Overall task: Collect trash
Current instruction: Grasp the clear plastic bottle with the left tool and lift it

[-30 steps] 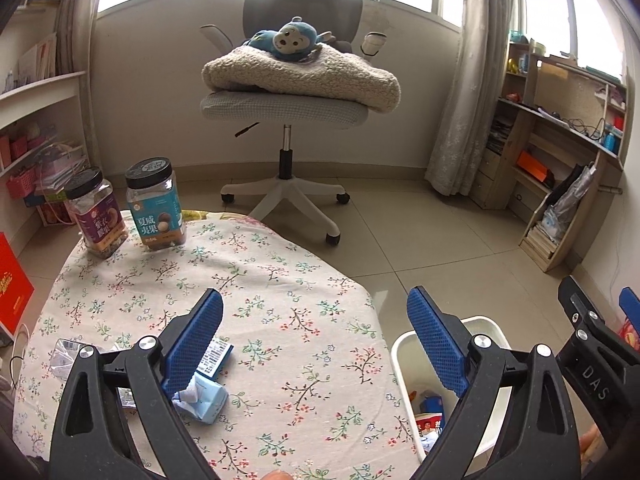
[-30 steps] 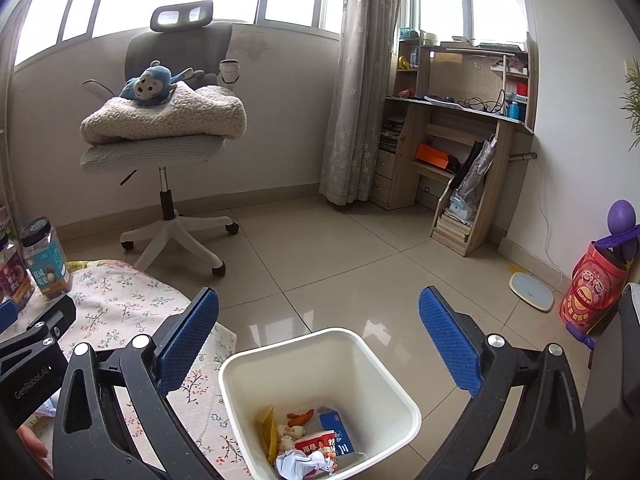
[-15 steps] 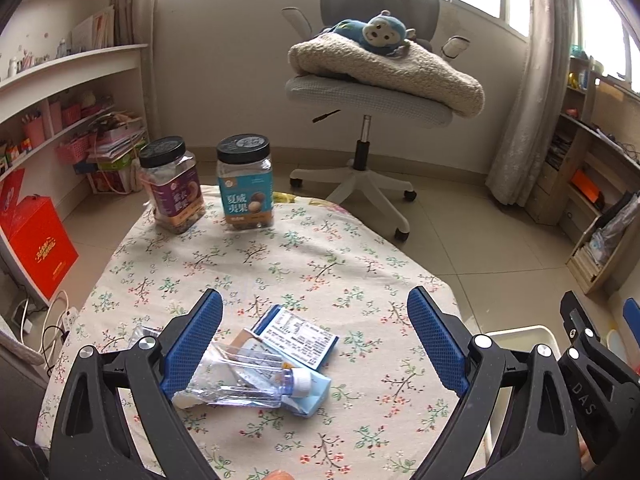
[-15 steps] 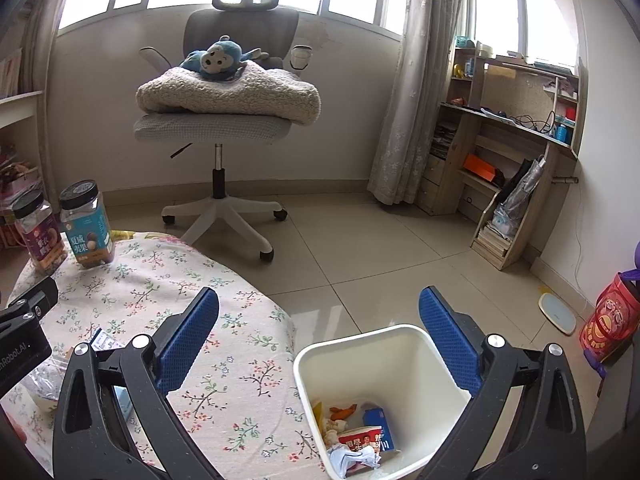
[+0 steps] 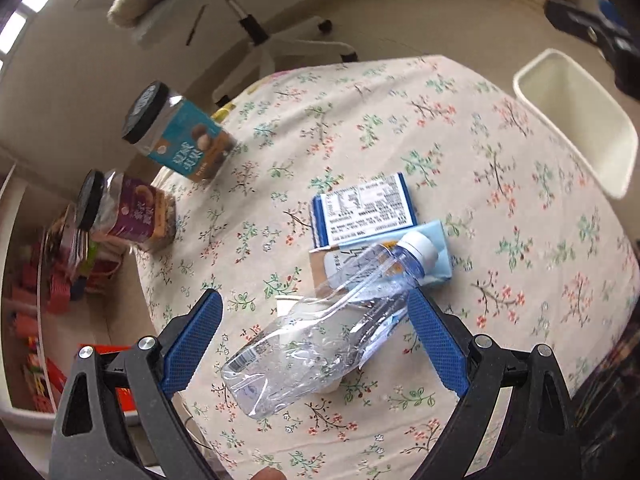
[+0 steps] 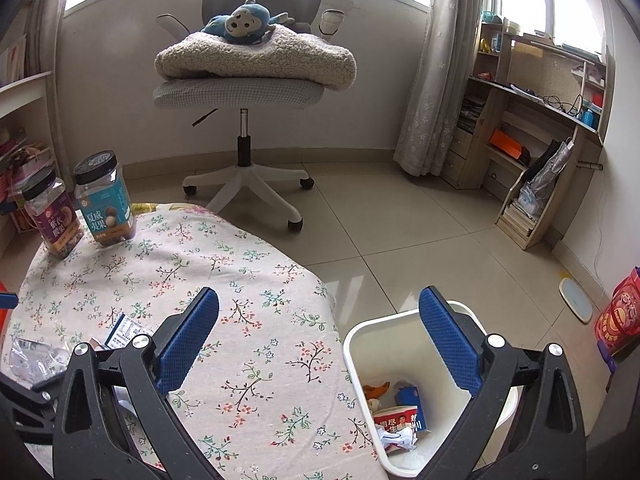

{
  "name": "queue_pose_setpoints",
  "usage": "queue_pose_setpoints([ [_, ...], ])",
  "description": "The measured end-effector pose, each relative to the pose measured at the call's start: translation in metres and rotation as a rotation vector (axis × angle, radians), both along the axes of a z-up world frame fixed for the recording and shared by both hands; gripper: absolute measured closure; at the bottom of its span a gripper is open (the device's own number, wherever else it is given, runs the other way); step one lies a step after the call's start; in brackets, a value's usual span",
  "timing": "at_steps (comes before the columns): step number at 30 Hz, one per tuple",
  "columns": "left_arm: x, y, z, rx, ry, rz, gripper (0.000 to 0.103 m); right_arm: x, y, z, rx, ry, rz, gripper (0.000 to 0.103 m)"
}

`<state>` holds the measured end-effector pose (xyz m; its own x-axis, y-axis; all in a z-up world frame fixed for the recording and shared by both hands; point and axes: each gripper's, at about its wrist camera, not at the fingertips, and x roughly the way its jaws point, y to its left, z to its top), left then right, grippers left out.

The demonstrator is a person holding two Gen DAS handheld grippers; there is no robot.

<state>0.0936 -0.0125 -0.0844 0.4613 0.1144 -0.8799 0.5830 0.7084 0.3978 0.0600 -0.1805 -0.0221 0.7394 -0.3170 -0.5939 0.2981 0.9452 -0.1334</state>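
Note:
A crushed clear plastic bottle point(image 5: 320, 332) with a white cap lies on the floral tablecloth point(image 5: 500, 184), across a light blue carton point(image 5: 434, 258) and beside a blue-and-white printed box point(image 5: 364, 210). My left gripper point(image 5: 316, 344) hangs open just above the bottle, one blue pad on each side of it, not touching. My right gripper point(image 6: 320, 344) is open with nothing between its pads, above the table edge and the white bin point(image 6: 400, 336). The bin point(image 5: 576, 120) holds several scraps, among them a red-and-white carton point(image 6: 400, 424). The bottle point(image 6: 32, 354) and printed box point(image 6: 126, 330) show at the right wrist view's left edge.
Two black-lidded snack jars point(image 5: 176, 140) point(image 5: 124, 212) stand at the table's far side. An office chair point(image 6: 248, 80) with a blanket and blue plush monkey sits on the tiled floor beyond. Shelves line the left, a desk unit point(image 6: 540, 128) the right wall.
My left gripper has tilted down and rolled, closing in over the bottle, which now lies between its open pads. The right gripper swung left, bringing more of the table into view.

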Motion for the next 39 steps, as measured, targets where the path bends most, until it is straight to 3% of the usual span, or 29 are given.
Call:
queue_pose_setpoints([
  [4,-0.009,-0.016,-0.035,0.147,-0.029,-0.121,0.012,0.013,0.009,-0.01,-0.001,0.051,0.013,0.007],
  [6,-0.009,-0.015,-0.045,0.163,-0.045,-0.147,0.015,0.019,0.015,-0.016,0.006,0.08,0.036,0.007],
  [7,-0.011,-0.013,-0.048,0.155,-0.045,-0.167,0.019,0.022,0.018,-0.019,0.015,0.098,0.054,0.007],
  [8,-0.012,-0.009,-0.051,0.142,-0.033,-0.182,0.03,0.025,0.021,-0.023,0.028,0.117,0.075,0.007],
  [10,-0.012,0.002,-0.048,0.114,-0.041,-0.166,0.038,0.033,0.028,-0.032,0.068,0.165,0.128,0.007],
  [15,-0.001,0.045,-0.022,-0.117,-0.01,-0.036,0.068,0.049,0.055,-0.055,0.123,0.272,0.263,0.007],
  [18,0.006,0.074,-0.007,-0.255,0.018,0.067,0.069,0.054,0.078,-0.066,0.107,0.313,0.353,0.007],
  [21,0.012,0.095,-0.003,-0.319,0.053,0.114,0.068,0.054,0.097,-0.074,0.087,0.336,0.41,0.007],
  [25,0.018,0.105,-0.001,-0.3,0.063,0.145,0.066,0.056,0.109,-0.078,0.08,0.351,0.442,0.007],
  [27,0.021,0.109,-0.003,-0.273,0.053,0.166,0.047,0.057,0.113,-0.078,0.08,0.354,0.454,0.007],
  [29,0.023,0.112,-0.008,-0.277,0.07,0.185,0.046,0.058,0.116,-0.079,0.079,0.359,0.465,0.007],
  [33,0.025,0.118,-0.024,-0.238,0.102,0.207,0.032,0.057,0.124,-0.08,0.072,0.371,0.513,0.007],
  [35,0.027,0.121,-0.029,-0.248,0.118,0.218,0.034,0.056,0.131,-0.083,0.06,0.389,0.55,0.007],
  [39,0.025,0.122,-0.041,-0.248,0.172,0.206,0.051,0.055,0.148,-0.095,0.038,0.452,0.642,0.007],
])
